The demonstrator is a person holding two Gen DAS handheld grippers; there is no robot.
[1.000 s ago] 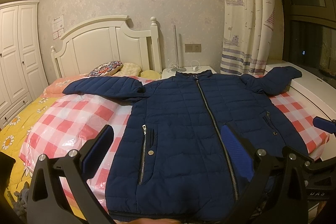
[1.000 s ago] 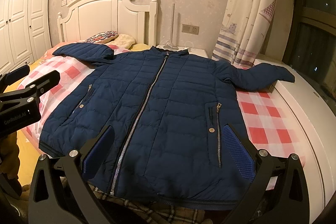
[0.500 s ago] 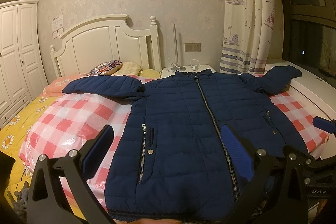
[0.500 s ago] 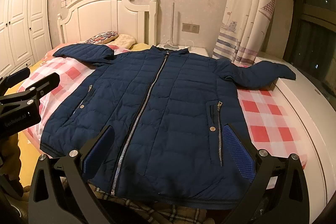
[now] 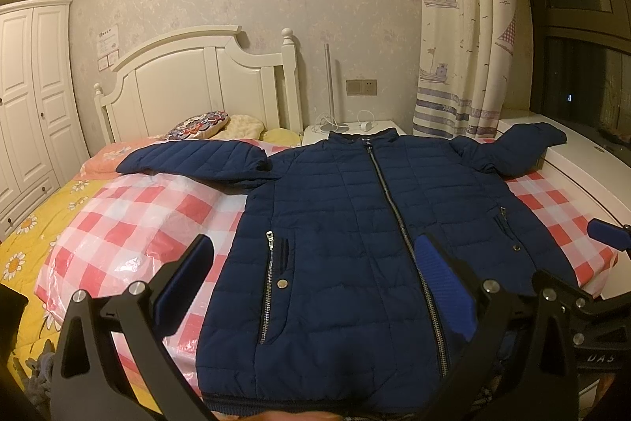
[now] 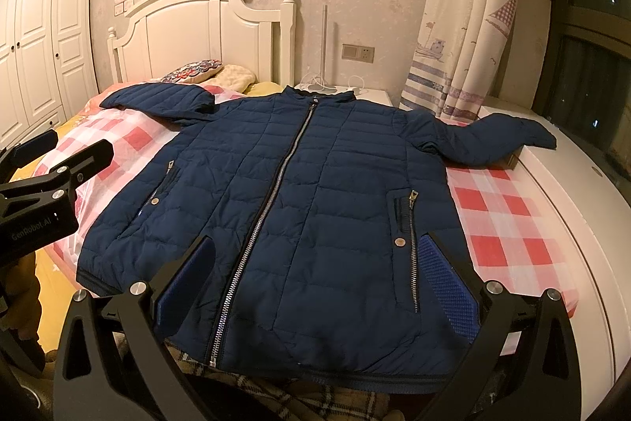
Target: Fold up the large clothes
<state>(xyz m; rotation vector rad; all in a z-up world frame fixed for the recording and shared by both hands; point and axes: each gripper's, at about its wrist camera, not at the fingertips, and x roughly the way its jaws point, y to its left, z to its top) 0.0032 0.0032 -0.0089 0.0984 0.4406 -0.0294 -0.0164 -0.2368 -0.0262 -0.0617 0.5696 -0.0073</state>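
Note:
A navy quilted jacket (image 5: pixel 355 231) lies flat, zipped and front up on a red-and-white checked sheet (image 5: pixel 130 219), sleeves spread to both sides. It also shows in the right wrist view (image 6: pixel 315 192). My left gripper (image 5: pixel 315 275) is open and empty, held above the jacket's lower left part near the hem. My right gripper (image 6: pixel 319 275) is open and empty above the lower right part. The left gripper shows at the left edge of the right wrist view (image 6: pixel 43 192). The right gripper's fingertip shows at the right of the left wrist view (image 5: pixel 607 233).
A white headboard (image 5: pixel 197 85) and pillows (image 5: pixel 201 125) stand at the back. A bedside table (image 5: pixel 347 131), a curtain (image 5: pixel 465 26) and a white window ledge (image 6: pixel 572 184) are at the right. A wardrobe (image 5: pixel 27 105) is at the left. A plaid cloth (image 6: pixel 284 397) lies under the hem.
Both grippers have drifted slightly; the jacket sits a little lower and farther in both views. The jacket itself has not moved and both grippers stay open.

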